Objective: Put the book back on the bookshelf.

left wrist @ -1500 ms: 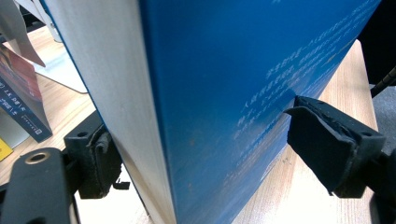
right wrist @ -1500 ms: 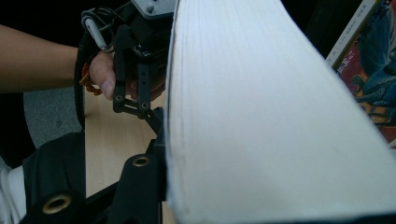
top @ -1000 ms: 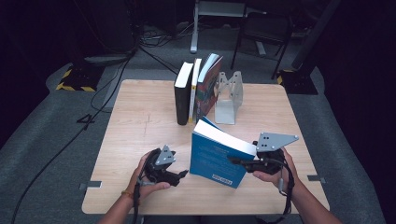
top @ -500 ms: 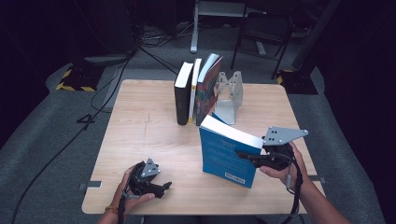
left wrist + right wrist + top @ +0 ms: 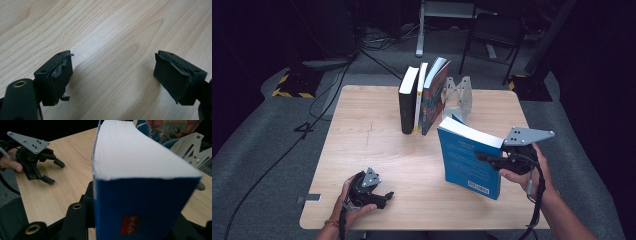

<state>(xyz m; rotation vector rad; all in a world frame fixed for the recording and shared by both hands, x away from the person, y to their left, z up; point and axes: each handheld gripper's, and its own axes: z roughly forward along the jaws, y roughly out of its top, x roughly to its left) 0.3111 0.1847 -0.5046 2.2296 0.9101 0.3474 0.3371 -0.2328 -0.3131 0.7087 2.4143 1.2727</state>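
Left claw [image 5: 379,196]: lower left of the high view, jaws wide apart, nothing between, just over the wooden surface [image 5: 372,145].
Blue book [image 5: 469,157]: right of centre, upright, white barcode label at its lower corner, print unreadable.
Right claw [image 5: 484,159]: clamped on the blue book.

A light wooden table [image 5: 372,150] with visible grain fills the middle of the high view, standing on grey carpeted floor [image 5: 257,150]. At the upper centre of the tabletop three books [image 5: 422,97] stand upright side by side, the rightmost one tilted and leaning against its neighbours. Just to their right stands a pale metal bookend [image 5: 459,95]. The left and lower centre parts of the tabletop show bare wood.
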